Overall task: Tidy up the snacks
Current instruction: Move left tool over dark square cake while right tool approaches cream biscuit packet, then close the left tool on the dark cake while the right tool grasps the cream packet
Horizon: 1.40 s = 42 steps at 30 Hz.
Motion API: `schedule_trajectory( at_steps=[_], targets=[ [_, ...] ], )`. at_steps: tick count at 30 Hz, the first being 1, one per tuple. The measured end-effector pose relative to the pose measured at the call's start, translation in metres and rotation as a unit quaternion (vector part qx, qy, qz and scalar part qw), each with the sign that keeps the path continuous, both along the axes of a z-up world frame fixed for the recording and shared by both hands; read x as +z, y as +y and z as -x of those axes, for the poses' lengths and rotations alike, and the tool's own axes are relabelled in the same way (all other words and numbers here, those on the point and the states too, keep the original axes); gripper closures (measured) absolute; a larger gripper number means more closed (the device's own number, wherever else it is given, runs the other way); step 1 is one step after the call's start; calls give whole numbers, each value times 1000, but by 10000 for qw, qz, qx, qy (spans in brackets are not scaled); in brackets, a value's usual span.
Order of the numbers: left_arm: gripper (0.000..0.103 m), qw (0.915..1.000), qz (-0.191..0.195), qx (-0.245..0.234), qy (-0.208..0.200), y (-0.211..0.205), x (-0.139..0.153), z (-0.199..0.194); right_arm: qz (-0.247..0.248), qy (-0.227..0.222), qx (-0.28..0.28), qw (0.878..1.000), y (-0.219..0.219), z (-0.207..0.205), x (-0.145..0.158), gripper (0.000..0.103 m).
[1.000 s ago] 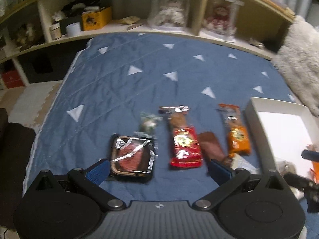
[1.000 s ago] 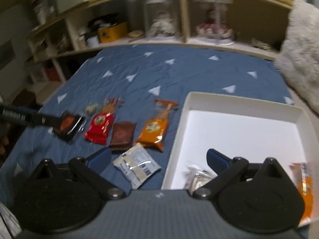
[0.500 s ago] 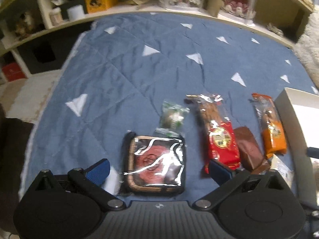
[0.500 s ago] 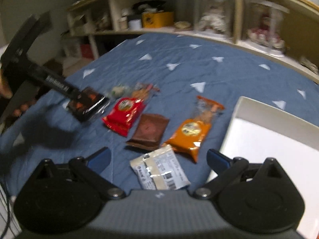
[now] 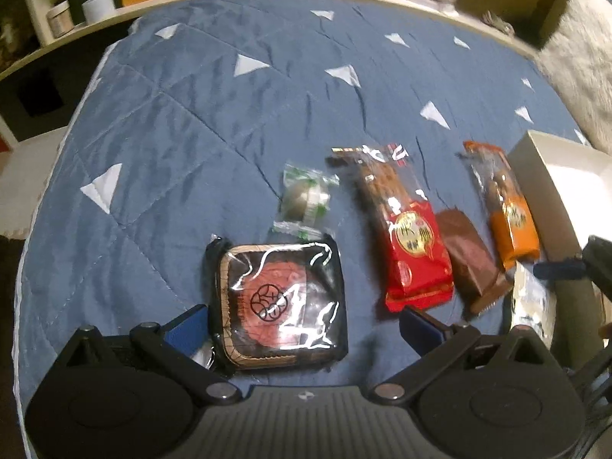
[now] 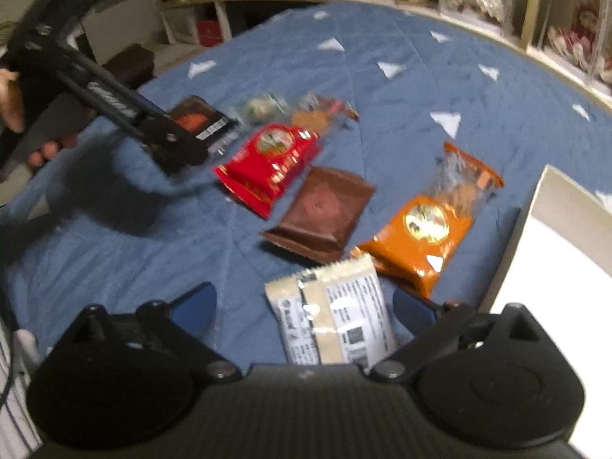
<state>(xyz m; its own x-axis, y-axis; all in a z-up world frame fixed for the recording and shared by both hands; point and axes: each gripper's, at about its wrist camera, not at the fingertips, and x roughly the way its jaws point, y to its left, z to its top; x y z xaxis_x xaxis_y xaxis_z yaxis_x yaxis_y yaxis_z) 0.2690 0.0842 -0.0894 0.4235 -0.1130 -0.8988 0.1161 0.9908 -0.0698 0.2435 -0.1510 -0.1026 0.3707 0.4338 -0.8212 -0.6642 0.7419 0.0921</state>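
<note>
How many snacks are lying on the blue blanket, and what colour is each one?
Black square pack: 1
Small green-and-clear wrapped sweet: 1
Red packet: 1
Brown packet: 1
Orange packet: 1
White-and-beige packet: 1
Total: 6 snacks on the blanket

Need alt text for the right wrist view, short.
The right gripper, jaws open, hangs over a white snack packet on a blue quilt. Beyond lie orange, brown and red packets; a white box sits right. At left the left gripper reaches a dark tray snack.
</note>
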Motion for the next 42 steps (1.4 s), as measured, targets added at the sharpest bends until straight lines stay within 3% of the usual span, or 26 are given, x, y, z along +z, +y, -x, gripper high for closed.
schedule_trajectory(
  at_steps=[4,8,12,18,23,30,39,42],
  targets=[
    [0,9998,173,-40,80,0,2,4,22,49,113,9999,3,4,-2,5],
    [0,9995,249,211,43,4,4,6,197,190,225,9994,12,12,-1,5],
    [0,9987,115,506,-13,7,4,5,-22,676,370,9970,15,19,2,19],
    [1,9970,14,772,-75,4,0,1,5,928,552,9942,22,37,8,19],
    [1,9956,-191,906,-112,-1,-5,0,-197,1218,209,9921,16,29,11,19],
    [1,9934,-570,991,-39,-2,-10,-1,143,1255,-297,9915,20,29,0,19],
    [15,9892,-101,1457,-100,5,-8,3,634,884,-212,9938,39,43,-13,19],
    [16,9873,-56,1580,-133,5,-8,3,546,1025,-369,9925,36,43,-9,33]
  ],
)
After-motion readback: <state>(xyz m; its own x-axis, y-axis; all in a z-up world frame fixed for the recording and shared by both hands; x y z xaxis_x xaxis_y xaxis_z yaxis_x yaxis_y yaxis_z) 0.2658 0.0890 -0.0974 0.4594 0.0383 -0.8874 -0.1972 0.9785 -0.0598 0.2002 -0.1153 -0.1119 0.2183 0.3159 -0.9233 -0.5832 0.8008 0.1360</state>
